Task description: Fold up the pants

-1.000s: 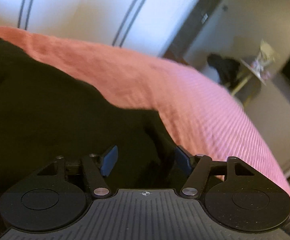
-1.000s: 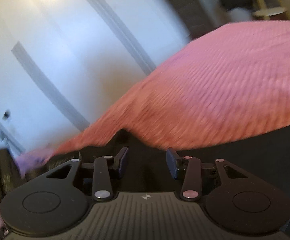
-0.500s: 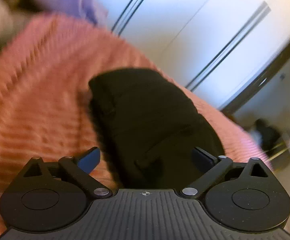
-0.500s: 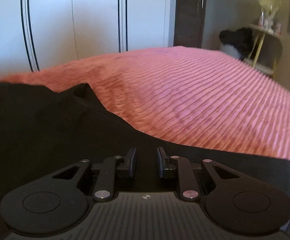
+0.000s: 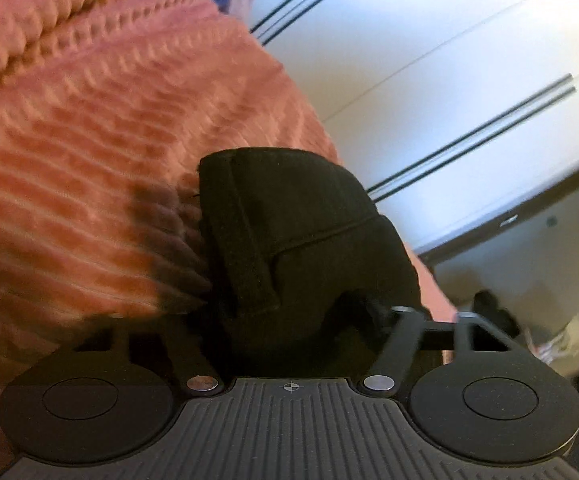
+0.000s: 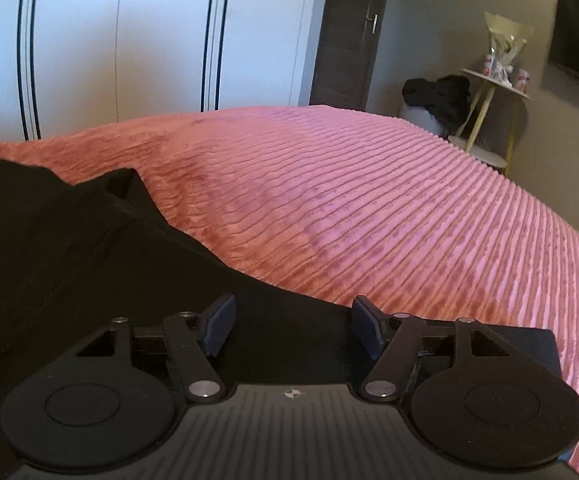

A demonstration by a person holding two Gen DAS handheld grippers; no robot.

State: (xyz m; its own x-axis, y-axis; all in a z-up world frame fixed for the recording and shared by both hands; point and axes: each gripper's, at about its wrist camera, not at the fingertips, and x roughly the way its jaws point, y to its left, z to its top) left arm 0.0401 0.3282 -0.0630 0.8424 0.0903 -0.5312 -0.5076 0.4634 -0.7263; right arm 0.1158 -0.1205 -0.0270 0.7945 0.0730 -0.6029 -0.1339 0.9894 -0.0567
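Note:
Black pants (image 5: 301,236) lie on a pink ribbed bedspread (image 5: 89,140). In the left wrist view their waistband end bulges up between my left gripper's arms; the left gripper (image 5: 289,320) has its fingertips buried in the dark cloth, so its state is unclear. In the right wrist view the pants (image 6: 69,248) spread across the left and bottom. My right gripper (image 6: 291,330) is open, its blue pads (image 6: 219,328) just above the black cloth, holding nothing.
White wardrobe doors with dark stripes (image 6: 129,40) stand behind the bed. A dark door (image 6: 349,32), a small round side table with flowers (image 6: 497,80) and a dark heap on a stool (image 6: 437,96) are at the far right. Bedspread (image 6: 369,208) stretches right.
My right gripper has opened wide over the pants. My left gripper has pushed forward into the waistband end, and its blue pads have gone out of sight in the cloth.

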